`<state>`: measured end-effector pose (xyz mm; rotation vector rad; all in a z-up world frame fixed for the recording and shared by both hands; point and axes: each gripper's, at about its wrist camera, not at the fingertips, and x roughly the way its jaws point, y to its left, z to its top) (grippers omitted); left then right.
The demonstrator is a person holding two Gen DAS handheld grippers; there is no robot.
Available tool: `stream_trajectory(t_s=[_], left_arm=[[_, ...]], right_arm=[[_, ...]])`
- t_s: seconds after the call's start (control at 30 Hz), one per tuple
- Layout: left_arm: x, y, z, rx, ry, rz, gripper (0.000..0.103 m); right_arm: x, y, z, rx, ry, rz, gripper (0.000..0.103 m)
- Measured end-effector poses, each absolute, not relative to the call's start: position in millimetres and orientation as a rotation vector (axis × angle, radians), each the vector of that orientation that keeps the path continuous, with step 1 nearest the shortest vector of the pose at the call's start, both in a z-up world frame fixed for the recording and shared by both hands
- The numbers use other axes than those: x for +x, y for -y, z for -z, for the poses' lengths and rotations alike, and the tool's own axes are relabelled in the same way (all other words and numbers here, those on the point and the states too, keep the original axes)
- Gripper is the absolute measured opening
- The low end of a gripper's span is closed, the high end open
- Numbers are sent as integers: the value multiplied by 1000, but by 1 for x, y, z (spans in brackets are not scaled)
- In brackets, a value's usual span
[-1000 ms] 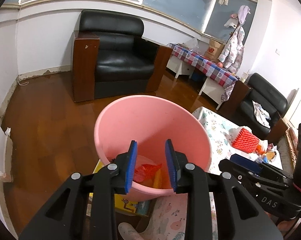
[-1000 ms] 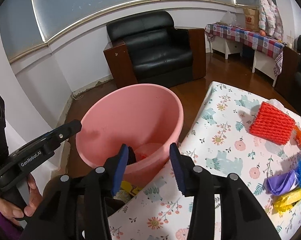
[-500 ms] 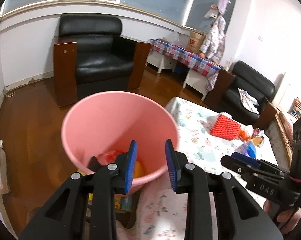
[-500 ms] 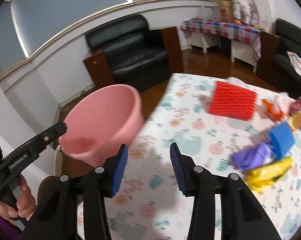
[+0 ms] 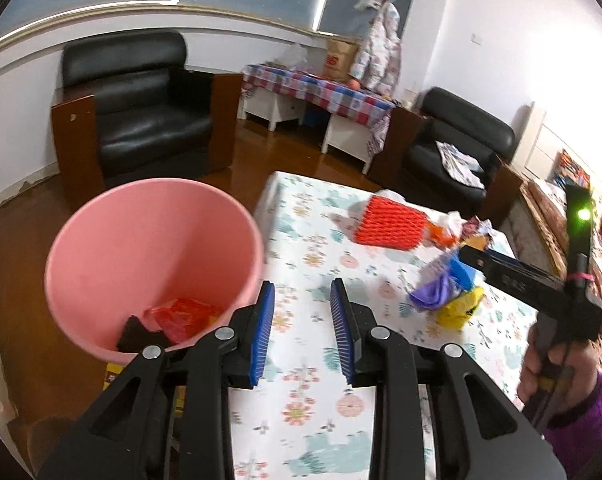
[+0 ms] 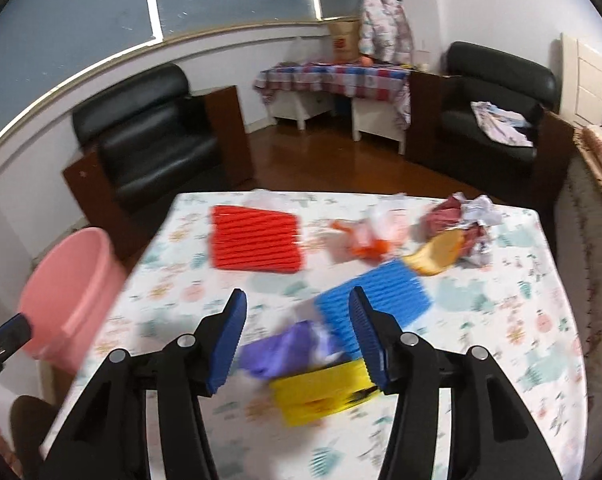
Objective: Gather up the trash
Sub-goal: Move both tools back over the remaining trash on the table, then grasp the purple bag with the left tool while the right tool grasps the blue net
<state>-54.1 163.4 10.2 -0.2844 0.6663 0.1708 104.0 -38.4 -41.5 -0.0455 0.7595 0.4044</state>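
Trash is mostly on the table: red pad, blue pad, purple wad, yellow wrapper, crumpled bits. Bin beside it holds a few scraps. Right gripper wide open over the purple wad, left gripper open, empty. Loads left, I'd say.

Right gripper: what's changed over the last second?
The right gripper has swung from over the pink bin to over the table, now open above the purple wrapper. The left gripper has also turned rightward off the bin. Both stay open and empty; the trash on the table hasn't moved.
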Motion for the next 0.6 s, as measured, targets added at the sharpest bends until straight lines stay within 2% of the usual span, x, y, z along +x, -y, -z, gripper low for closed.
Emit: stream_trajectory(t_s=[0.33, 0.4, 0.43, 0.47, 0.57, 0.6], left_arm=[[-9, -115, -5, -216, -720, -23, 29], [1, -107, -1, -213, -733, 8, 29], [7, -102, 1, -211, -745, 28, 29], [12, -97, 4, -209, -755, 43, 29], [27, -80, 12, -199, -782, 102, 29], [32, -75, 14, -188, -789, 119, 29]], right_arm=[[132, 47, 80, -64, -846, -347, 54], [134, 57, 83, -36, -856, -346, 42], [134, 64, 85, -17, -866, -344, 30], [134, 71, 86, 2, -870, -344, 23], [131, 94, 86, 72, -870, -339, 10], [130, 100, 85, 91, -868, -339, 10]])
